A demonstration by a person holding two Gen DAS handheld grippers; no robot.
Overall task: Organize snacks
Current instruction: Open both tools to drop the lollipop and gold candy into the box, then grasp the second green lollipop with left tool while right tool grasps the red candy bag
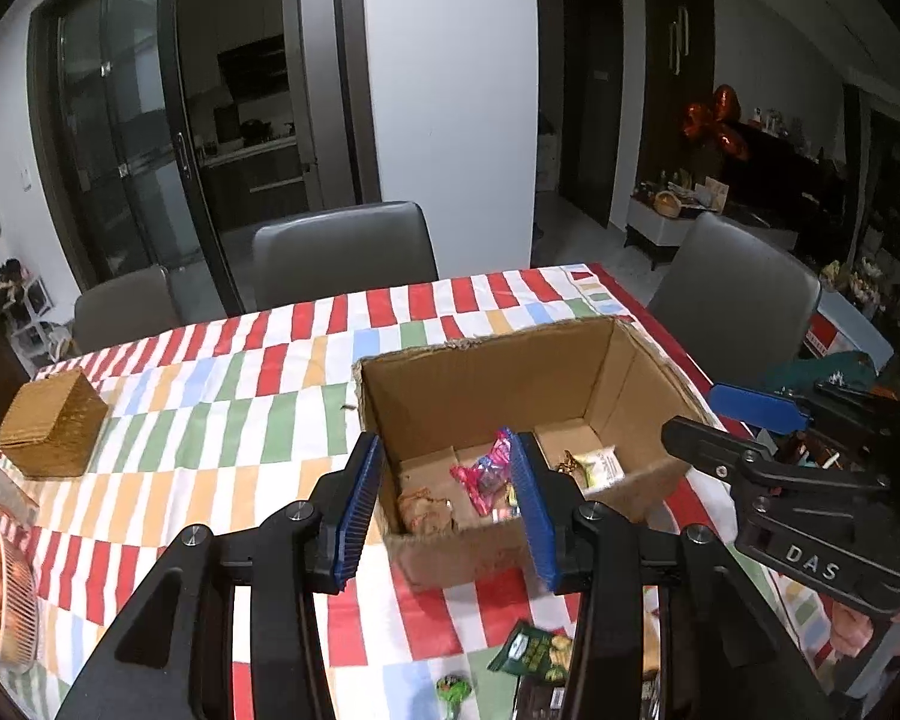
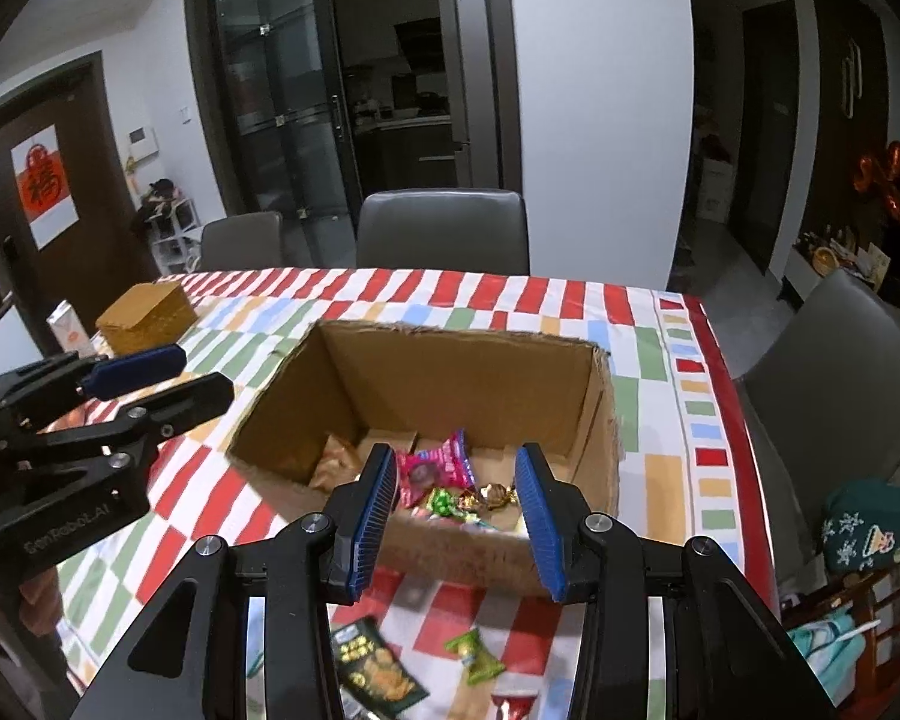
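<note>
Snacks [image 1: 487,476] already lay in the box [image 1: 486,372] in the left wrist view: a pink pack, a white pack [image 1: 601,467] and a gold candy on the bottom. Judging by that, the sorting was partly done. A green bag [image 1: 534,654] and a green candy [image 1: 453,691] waited on the cloth [image 1: 210,396] just in front of the box, so more was left. The left gripper [image 1: 447,510] hovered at the box's near wall with its blue fingers [image 1: 357,513] spread wide, holding and touching nothing.

From the right wrist view, the box [image 2: 450,372] held the pink pack [image 2: 435,468], a green candy [image 2: 444,503] and gold candies [image 2: 491,495]. Outside it, a green bag [image 2: 378,669], another green candy [image 2: 475,654] and a red wrapper [image 2: 513,705] lay on the cloth [image 2: 660,360]. The right gripper [image 2: 456,519] hung at the near wall, fingers [image 2: 373,510] spread and empty. At least 3 pieces seemed left to move.
</note>
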